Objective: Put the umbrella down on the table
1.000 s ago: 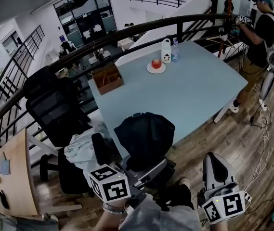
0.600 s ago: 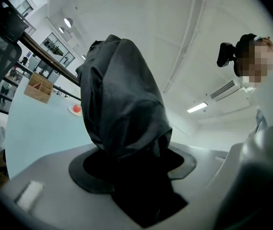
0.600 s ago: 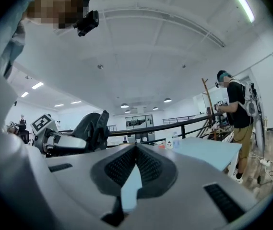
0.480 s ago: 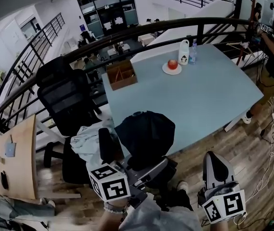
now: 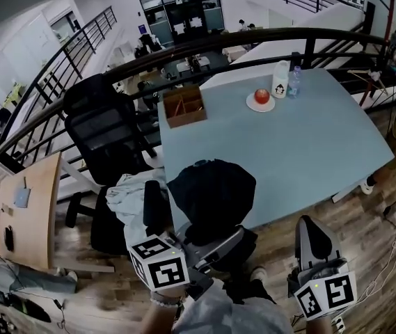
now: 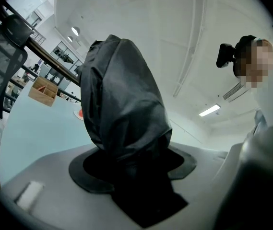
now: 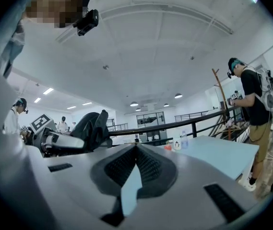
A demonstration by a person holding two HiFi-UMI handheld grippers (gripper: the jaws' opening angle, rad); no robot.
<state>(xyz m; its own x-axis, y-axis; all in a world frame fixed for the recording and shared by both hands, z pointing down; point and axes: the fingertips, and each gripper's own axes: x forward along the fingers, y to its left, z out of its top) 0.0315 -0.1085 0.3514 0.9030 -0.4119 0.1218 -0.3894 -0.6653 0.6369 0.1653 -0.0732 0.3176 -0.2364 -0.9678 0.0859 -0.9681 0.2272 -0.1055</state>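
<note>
Left gripper [image 6: 132,163]: fingers clamped on the crumpled black fabric folded umbrella [image 5: 212,197] | umbrella: sticking up from the fingers at the near edge of the pale blue counter [image 5: 302,145] | right gripper [image 7: 136,151]: fingers closed tip to tip, empty, off the counter's near edge

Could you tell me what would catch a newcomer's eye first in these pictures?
The bunched black umbrella stands out first, clamped in the left claw at the near edge of the pale blue table. Next comes the red fruit on a white plate at the table's far side, beside a white bottle. The right claw is shut and empty, off the table's near edge.
</note>
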